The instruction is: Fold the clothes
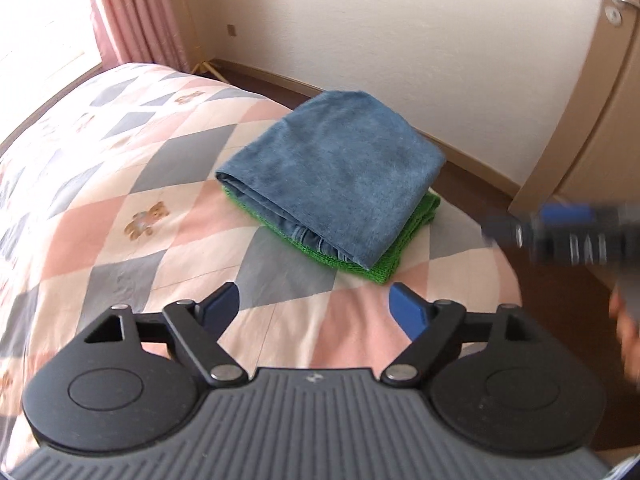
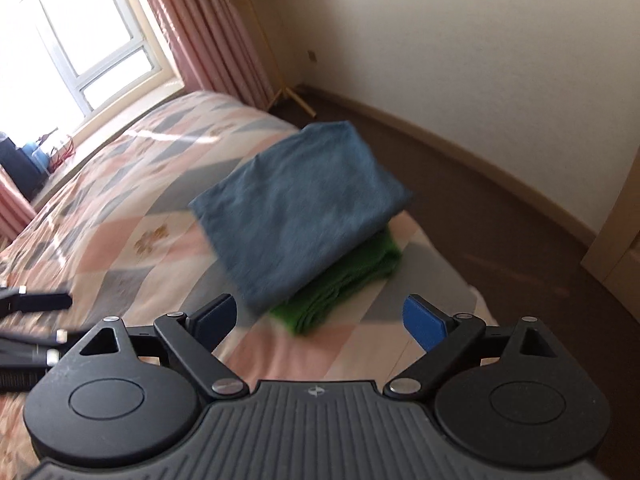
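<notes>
left gripper [image 1: 314, 306], black linkage arms, silver rivets, blue pads [image 1: 408, 312]; ribbed grey body

Sunlit window [image 2: 92, 40], pink curtains [image 2: 208, 36], cream wall [image 2: 460, 60]

We saw a blue garment [image 1: 336, 172] folded over a bright green one [image 1: 384, 272]. The bedspread [image 1: 120, 208] beneath bore a diamond patchwork of pink, cream and grey-blue, with small brown bears printed on some patches. Our grippers were black with blue pads [image 1: 408, 312] and ribbed grey bodies. The curtains [image 2: 208, 28] were dusty pink, the wall [image 1: 400, 32] cream, the floor [image 2: 500, 240] dark brown.
</notes>
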### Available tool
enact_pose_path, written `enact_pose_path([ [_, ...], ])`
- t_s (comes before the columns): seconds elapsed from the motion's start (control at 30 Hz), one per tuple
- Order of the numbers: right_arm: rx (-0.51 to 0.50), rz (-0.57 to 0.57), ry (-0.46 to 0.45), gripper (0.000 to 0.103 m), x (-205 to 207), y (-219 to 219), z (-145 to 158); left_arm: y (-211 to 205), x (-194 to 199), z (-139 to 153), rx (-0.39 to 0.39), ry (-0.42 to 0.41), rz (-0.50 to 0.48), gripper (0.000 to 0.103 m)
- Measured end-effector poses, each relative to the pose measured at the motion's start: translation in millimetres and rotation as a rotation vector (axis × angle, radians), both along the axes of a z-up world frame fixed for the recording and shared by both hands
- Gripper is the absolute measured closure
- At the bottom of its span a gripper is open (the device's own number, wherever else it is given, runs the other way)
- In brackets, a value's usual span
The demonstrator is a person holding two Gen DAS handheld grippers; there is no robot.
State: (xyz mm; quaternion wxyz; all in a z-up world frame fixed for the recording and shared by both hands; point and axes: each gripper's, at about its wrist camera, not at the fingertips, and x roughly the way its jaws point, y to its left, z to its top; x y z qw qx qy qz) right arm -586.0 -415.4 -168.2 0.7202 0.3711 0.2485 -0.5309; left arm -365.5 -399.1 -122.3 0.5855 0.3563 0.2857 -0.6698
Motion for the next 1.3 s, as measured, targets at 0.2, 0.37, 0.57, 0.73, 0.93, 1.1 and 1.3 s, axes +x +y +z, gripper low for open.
enact_pose_path([
  [0.2, -0.078, 0.010, 0.083, 0.006, 18.6, 39.9, 49.0, 8.1, 22.6, 40.0, -0.040, 0.016, 0.033, 0.008],
  [0.37, -0.142, -0.104, 0.138, 0.002, 40.0, 67.3, 77.7, 12.2, 46.4, 65.3, -0.066, 0.030, 0.013, 0.001],
  [0.57, -0.136, -0.252, 0.150, 0.002, 82.1, 101.2, 98.2, 28.6, 78.4, 90.5, -0.090, 0.036, -0.059, 0.001],
  [0.73, -0.168, -0.319, 0.196, 0.000, 121.9, 135.3, 120.0, 46.6, 100.8, 106.0, -0.109, 0.051, -0.136, 0.001],
  [0.93, -0.204, -0.404, 0.210, 0.000, 154.6, 163.6, 129.7, 75.4, 119.3, 121.9, -0.171, 0.014, -0.172, 0.001],
  [1.1, -0.170, -0.466, 0.116, 0.000, 165.7, 178.7, 129.2, 89.8, 134.6, 123.8, -0.159, -0.031, -0.160, 0.001],
  [1.3, -0.079, -0.453, 0.106, 0.000, 175.0, 176.7, 126.2, 91.8, 151.0, 121.1, -0.129, -0.016, -0.141, 0.001],
])
